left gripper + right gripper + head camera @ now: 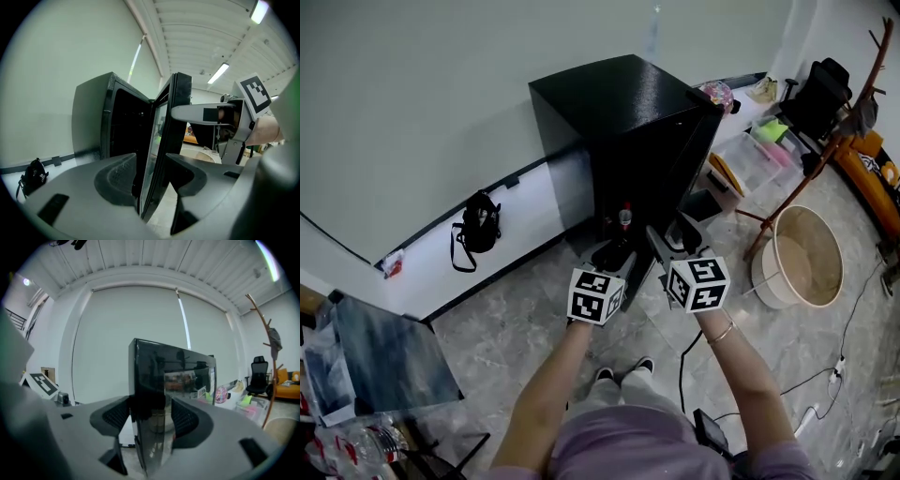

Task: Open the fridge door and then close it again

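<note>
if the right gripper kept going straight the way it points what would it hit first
Probably the glossy black fridge door: its free edge stands between the jaws of the open right gripper, so going on would run it deeper onto that edge. Depth is unclear.

The fridge (pixel 623 122) ahead of both tongs is glossy black. The left tongs (pixel 614 253) and right tongs (pixel 668 236) are grey with dark ribbed pads (pixel 115 180), their cubes (pixel 596 295) black-and-white square-marked. Below them the floor (pixel 516 328) is grey, marble-veined; rightward, a beige tub (pixel 814 255).
</note>
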Motion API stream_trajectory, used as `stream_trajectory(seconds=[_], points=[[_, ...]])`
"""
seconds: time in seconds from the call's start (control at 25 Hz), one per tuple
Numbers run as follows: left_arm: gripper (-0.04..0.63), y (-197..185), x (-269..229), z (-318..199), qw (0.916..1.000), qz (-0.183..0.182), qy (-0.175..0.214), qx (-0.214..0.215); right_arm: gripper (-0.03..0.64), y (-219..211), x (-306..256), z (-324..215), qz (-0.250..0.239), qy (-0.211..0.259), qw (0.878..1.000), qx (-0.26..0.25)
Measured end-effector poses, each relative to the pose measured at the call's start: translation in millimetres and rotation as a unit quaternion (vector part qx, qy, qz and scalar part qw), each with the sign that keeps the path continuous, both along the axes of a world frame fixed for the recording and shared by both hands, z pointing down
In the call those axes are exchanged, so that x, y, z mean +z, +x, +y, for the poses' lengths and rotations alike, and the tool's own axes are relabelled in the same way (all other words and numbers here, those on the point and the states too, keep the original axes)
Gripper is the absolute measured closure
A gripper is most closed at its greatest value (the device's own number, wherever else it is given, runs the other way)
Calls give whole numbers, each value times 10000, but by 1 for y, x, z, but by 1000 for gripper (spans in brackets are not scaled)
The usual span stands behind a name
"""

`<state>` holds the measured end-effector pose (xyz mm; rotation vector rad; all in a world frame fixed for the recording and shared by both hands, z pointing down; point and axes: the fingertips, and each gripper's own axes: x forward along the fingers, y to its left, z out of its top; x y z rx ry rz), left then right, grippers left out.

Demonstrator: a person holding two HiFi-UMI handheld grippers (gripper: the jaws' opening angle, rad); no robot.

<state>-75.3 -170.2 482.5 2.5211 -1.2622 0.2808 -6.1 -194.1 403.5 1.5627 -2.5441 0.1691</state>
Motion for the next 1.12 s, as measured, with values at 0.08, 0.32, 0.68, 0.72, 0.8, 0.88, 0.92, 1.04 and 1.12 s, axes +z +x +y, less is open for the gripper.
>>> stream_trajectory(seconds=[0.08,0.32,0.68,0.72,0.8,0.88,0.92,1.04,1.12], points=[[409,4,0,-2,10000,-12,16,57,334,-5,1,-3,19,-10,10000,-64],[370,18,0,-11,9999,-41,38,128,356,-20,2,-11,33,-69,9995,-296],[396,16,-6,-35,9996,-227,94,-167,370,-34,1,-21,-144,-76,9985,-529],[396,15,-6,-37,9994,-259,84,-232,371,-36,1,-22,-144,-82,9983,-553],[396,12,-4,-42,9989,-320,55,-340,373,-38,2,-25,-127,-105,9979,-633],[397,10,-4,-44,9986,-349,38,-392,385,-40,4,-24,-120,-135,9972,-728],[402,9,-4,-45,9985,-347,38,-410,388,-40,5,-24,-132,-143,9969,-767],[414,3,-5,-51,9981,-316,56,-524,391,-40,9,-21,-211,-175,9961,-836],[417,-3,-5,-56,9977,-282,36,-618,394,-39,11,-20,-245,-211,9959,-841]])
